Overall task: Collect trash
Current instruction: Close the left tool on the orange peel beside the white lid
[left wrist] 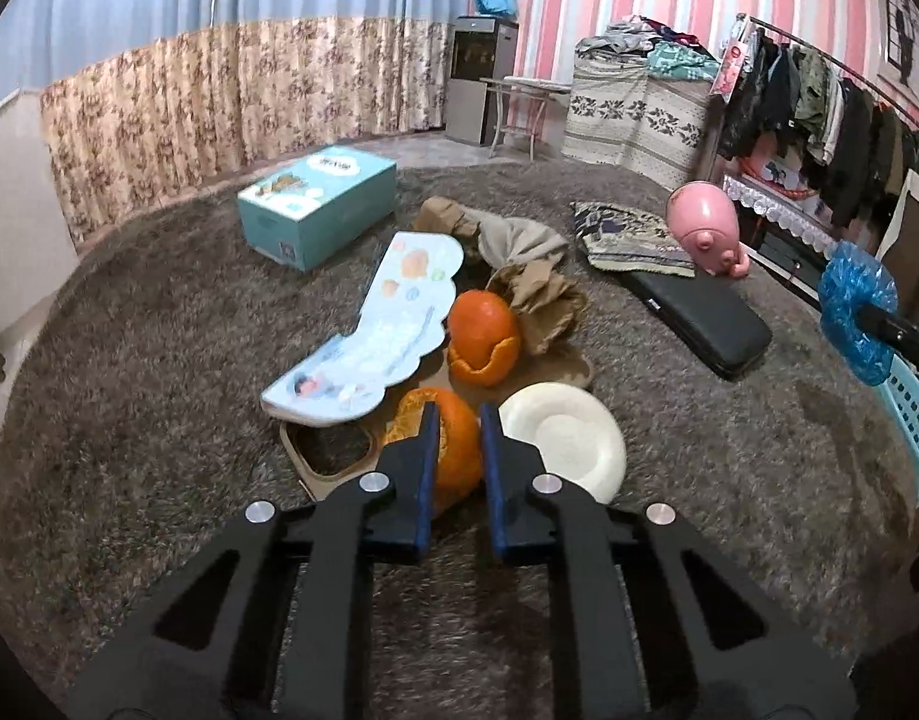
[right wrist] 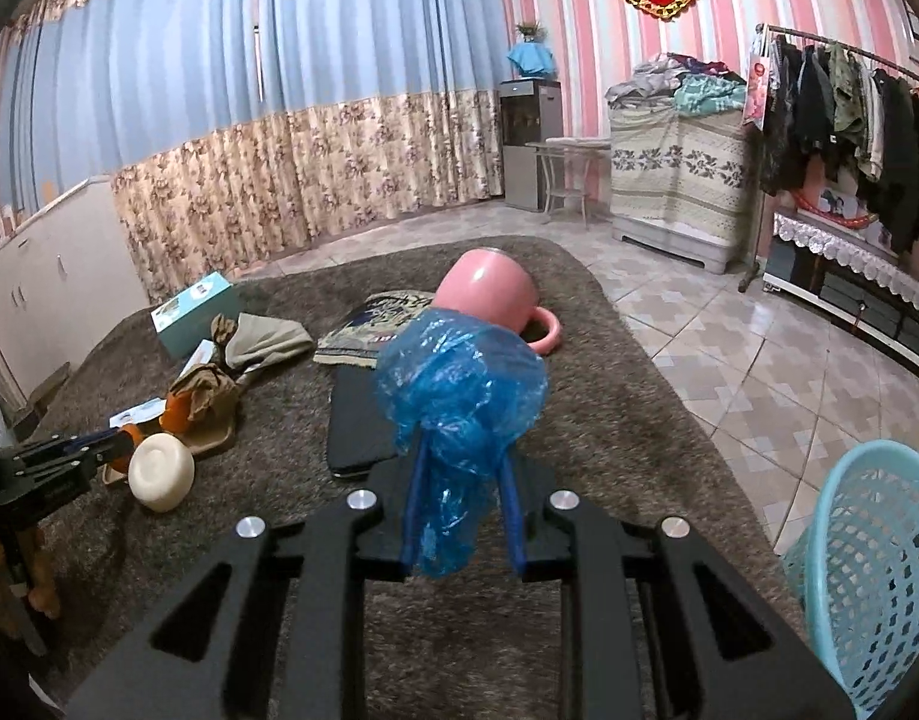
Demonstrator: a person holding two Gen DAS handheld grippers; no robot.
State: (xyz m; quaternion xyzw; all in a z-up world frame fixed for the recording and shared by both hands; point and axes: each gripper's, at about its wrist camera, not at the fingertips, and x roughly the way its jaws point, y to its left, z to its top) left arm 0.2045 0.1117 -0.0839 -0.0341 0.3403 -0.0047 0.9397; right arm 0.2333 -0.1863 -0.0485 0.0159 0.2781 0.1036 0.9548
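Currently, with the left gripper [left wrist: 459, 414] clamped on the orange peel [left wrist: 453, 450] at lower centre and the right gripper [right wrist: 462, 456] clenching the blue plastic wrap [right wrist: 459, 384], carry both level to the basket [right wrist: 873, 570] at lower right.

A shaggy brown rug [left wrist: 159, 360] on tiled floor [right wrist: 759, 360] holds a teal box [left wrist: 315, 204], 2 orange peels [left wrist: 482, 336], crumpled paper [left wrist: 543, 300], a black case [left wrist: 705, 318] and a pink mug [right wrist: 483, 294].
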